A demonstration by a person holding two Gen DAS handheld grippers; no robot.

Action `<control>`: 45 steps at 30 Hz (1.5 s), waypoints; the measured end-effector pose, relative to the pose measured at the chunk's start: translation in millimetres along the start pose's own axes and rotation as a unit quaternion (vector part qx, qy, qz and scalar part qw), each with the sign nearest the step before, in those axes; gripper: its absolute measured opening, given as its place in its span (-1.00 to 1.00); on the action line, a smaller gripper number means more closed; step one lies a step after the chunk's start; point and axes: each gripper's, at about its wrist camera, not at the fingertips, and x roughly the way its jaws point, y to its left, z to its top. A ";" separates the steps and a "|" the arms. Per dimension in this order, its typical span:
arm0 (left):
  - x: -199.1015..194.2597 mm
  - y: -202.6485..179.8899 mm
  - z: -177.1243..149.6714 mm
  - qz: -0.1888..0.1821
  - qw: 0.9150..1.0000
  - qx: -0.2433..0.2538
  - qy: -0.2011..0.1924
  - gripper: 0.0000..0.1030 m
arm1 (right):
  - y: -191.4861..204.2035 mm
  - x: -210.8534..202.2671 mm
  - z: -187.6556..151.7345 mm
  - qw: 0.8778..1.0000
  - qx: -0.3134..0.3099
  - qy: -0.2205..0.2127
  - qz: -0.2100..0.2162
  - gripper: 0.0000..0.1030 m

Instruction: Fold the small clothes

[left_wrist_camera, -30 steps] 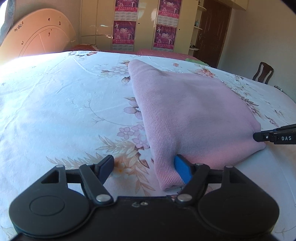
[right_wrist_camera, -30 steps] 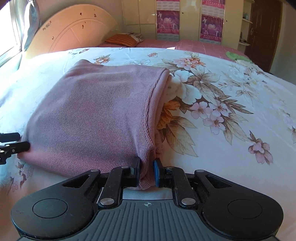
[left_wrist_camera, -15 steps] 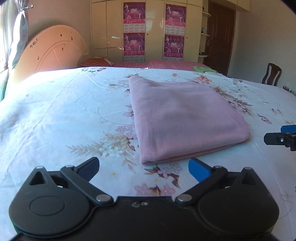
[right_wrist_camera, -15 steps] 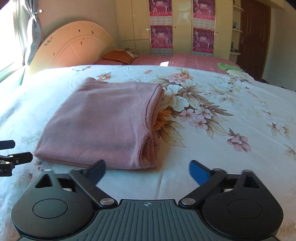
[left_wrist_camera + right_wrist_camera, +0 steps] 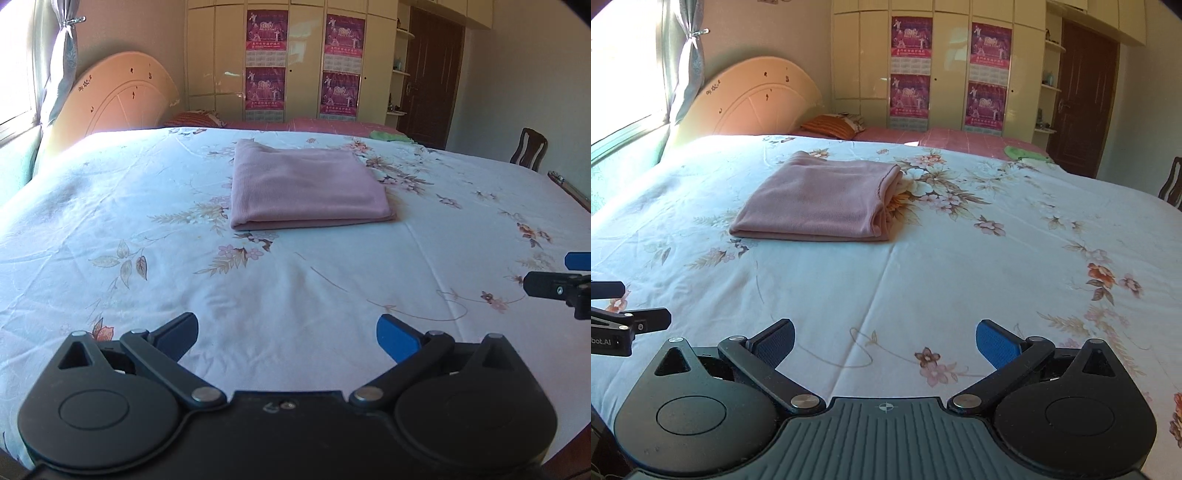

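Note:
A pink knit garment (image 5: pixel 306 188) lies folded into a flat rectangle on the floral bedsheet (image 5: pixel 147 229); it also shows in the right wrist view (image 5: pixel 820 206). My left gripper (image 5: pixel 287 338) is open and empty, well back from the garment near the bed's front edge. My right gripper (image 5: pixel 885 341) is open and empty, also well back from it. The right gripper's fingers (image 5: pixel 554 288) show at the right edge of the left wrist view. The left gripper's fingers (image 5: pixel 631 321) show at the left edge of the right wrist view.
A rounded headboard (image 5: pixel 757 99) and curtained window (image 5: pixel 683 66) stand at the left. A wardrobe with purple posters (image 5: pixel 945 74) and a dark door (image 5: pixel 1082 103) are behind the bed. An orange pillow (image 5: pixel 831 125) and green cloth (image 5: pixel 1023 153) lie at the far side. A wooden chair (image 5: pixel 528 149) stands right.
Both grippers let go of the garment's near corners, opened wide and pulled back toward the bed's front edge. The garment stays folded flat.

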 end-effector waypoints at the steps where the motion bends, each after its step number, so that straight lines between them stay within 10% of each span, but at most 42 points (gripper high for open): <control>1: -8.8 -2.4 0.1 -0.003 1.000 0.000 -0.007 1.00 | 1.0 -7.6 -2.1 1.000 0.002 -0.002 -0.001 1.00; 19: -114.4 -27.4 28.4 -0.016 0.993 -0.005 -0.115 1.00 | 29.9 -103.9 22.1 0.995 -0.019 -0.098 0.004 1.00; 45: -122.1 -31.8 34.9 -0.018 0.989 0.003 -0.144 1.00 | 24.6 -120.7 23.1 0.993 -0.012 -0.120 0.000 1.00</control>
